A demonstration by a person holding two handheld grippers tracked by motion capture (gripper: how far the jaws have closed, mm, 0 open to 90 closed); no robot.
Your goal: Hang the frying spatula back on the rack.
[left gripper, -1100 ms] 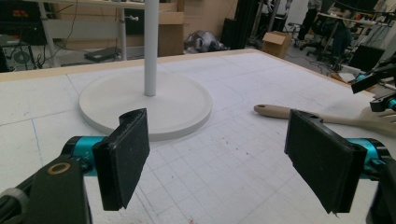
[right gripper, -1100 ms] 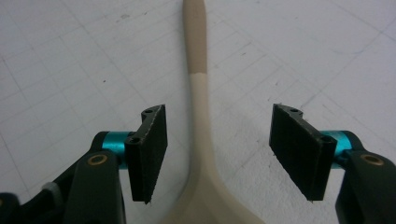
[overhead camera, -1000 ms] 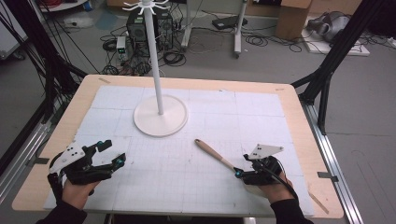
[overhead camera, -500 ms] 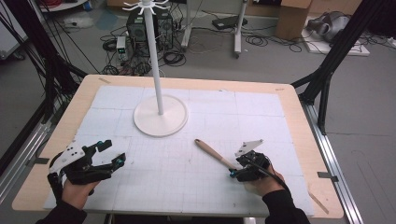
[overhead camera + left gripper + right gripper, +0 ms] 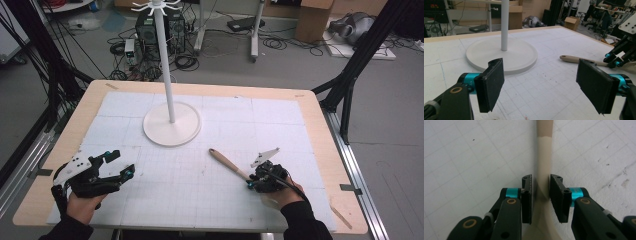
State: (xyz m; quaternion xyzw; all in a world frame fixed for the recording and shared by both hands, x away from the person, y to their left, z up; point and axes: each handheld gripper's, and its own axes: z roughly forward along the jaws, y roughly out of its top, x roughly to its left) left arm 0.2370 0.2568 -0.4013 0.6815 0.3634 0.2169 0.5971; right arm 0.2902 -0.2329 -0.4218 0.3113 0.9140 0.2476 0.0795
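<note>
A spatula (image 5: pixel 226 163) with a brown wooden handle and a pale beige lower part lies slanted on the white gridded mat (image 5: pixel 200 200), right of centre. My right gripper (image 5: pixel 251 182) is down on its near end. In the right gripper view the jaws have just been closing, and the right gripper (image 5: pixel 541 192) is shut on the spatula's beige neck (image 5: pixel 544 157), a pad against each side. My left gripper (image 5: pixel 123 163) rests at the front left, and the left gripper (image 5: pixel 541 77) stands wide open with nothing between its pads. The spatula (image 5: pixel 574 59) lies off to its right.
A white stand with a round base (image 5: pixel 172 131) and a tall pole (image 5: pixel 165 65) rises at the mat's middle back; the base (image 5: pixel 501 56) lies ahead of the left jaws. The wooden table edge (image 5: pixel 320 130) frames the mat. Cables and boxes lie on the floor beyond.
My right gripper has slid left and down onto the spatula's near end, and its jaws have closed round the neck. The left gripper has stayed where it was.
</note>
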